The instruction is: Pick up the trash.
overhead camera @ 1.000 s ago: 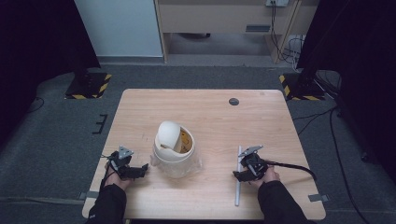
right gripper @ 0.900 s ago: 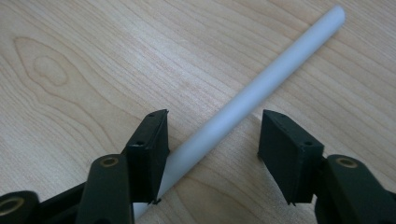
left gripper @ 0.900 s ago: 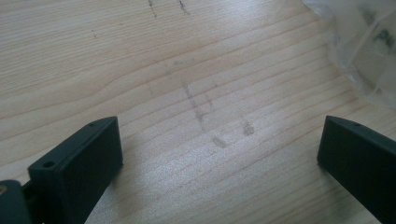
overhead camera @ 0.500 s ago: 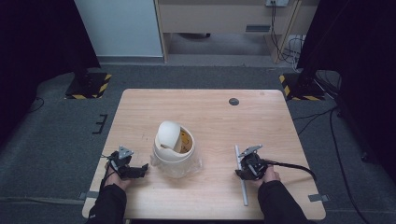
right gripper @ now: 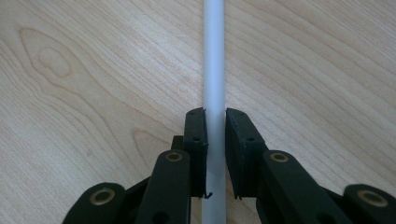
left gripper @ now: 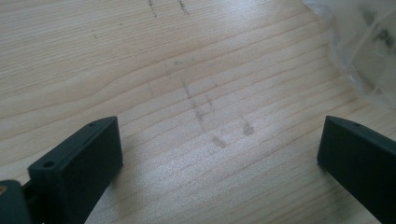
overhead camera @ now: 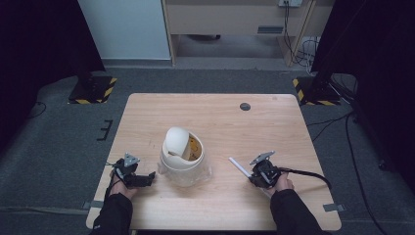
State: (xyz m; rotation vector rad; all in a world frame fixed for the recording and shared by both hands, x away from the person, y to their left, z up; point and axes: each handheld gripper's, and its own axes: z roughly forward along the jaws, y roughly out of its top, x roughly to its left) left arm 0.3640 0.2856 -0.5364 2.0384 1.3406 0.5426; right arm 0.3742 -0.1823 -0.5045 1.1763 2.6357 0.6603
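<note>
A thin white straw [right gripper: 214,56] runs straight ahead between the pads of my right gripper [right gripper: 215,126]. Those jaws have just been closing and now pinch it. In the high view the straw [overhead camera: 239,165] sticks out toward the far left from the right gripper [overhead camera: 253,172]. A cream cup [overhead camera: 178,147] with a domed lid and yellow inside sits in a clear plastic bag [overhead camera: 201,171] at the table's middle. My left gripper [overhead camera: 147,177] rests left of the bag. Its jaws [left gripper: 219,154] stand wide open over bare wood, and the bag's edge [left gripper: 369,51] shows at the upper right.
The wooden table [overhead camera: 274,122] has a small dark round cap [overhead camera: 245,106] near its far edge. A black cable [overhead camera: 308,174] trails right from the right gripper. Grey floor surrounds the table, with dark stands at both far corners.
The right gripper's jaws have shut on the straw. The straw, which lay pointing toward the near edge, now angles out to the far left of the gripper. The left gripper kept still.
</note>
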